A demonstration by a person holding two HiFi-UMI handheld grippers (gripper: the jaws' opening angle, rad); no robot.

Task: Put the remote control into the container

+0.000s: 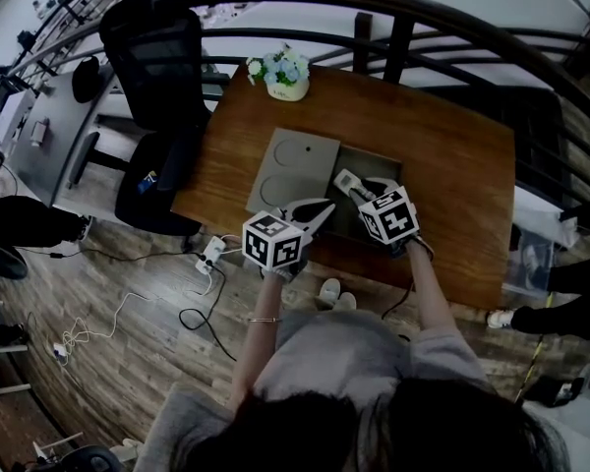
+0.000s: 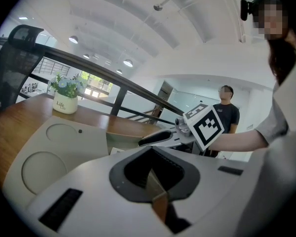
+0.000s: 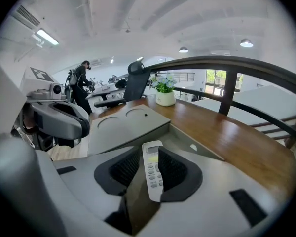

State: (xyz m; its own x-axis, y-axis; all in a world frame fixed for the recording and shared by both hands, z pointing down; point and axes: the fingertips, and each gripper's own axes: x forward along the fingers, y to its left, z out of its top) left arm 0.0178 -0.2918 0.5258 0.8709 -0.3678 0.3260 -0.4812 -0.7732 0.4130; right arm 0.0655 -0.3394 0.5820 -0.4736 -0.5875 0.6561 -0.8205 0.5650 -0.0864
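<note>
A white remote control [image 3: 152, 169] stands between the jaws of my right gripper [image 3: 150, 184], which is shut on it. From the head view, the remote control [image 1: 348, 181] sticks out of the right gripper [image 1: 360, 191] over the open part of the grey container [image 1: 378, 160]. The container's flat lid [image 1: 293, 170], with two round dents, lies slid to the left. My left gripper [image 1: 315, 212] hovers beside the right one at the container's near edge. Its jaws meet with nothing between them. The left gripper view shows the lid [image 2: 54, 147] and the right gripper [image 2: 160, 137].
The brown wooden table [image 1: 452, 165] carries a white pot of flowers [image 1: 286, 75] at its far edge. A dark railing [image 1: 393, 37] runs behind it and a black office chair [image 1: 155, 62] stands to the left. A person [image 2: 228, 110] stands beyond the table.
</note>
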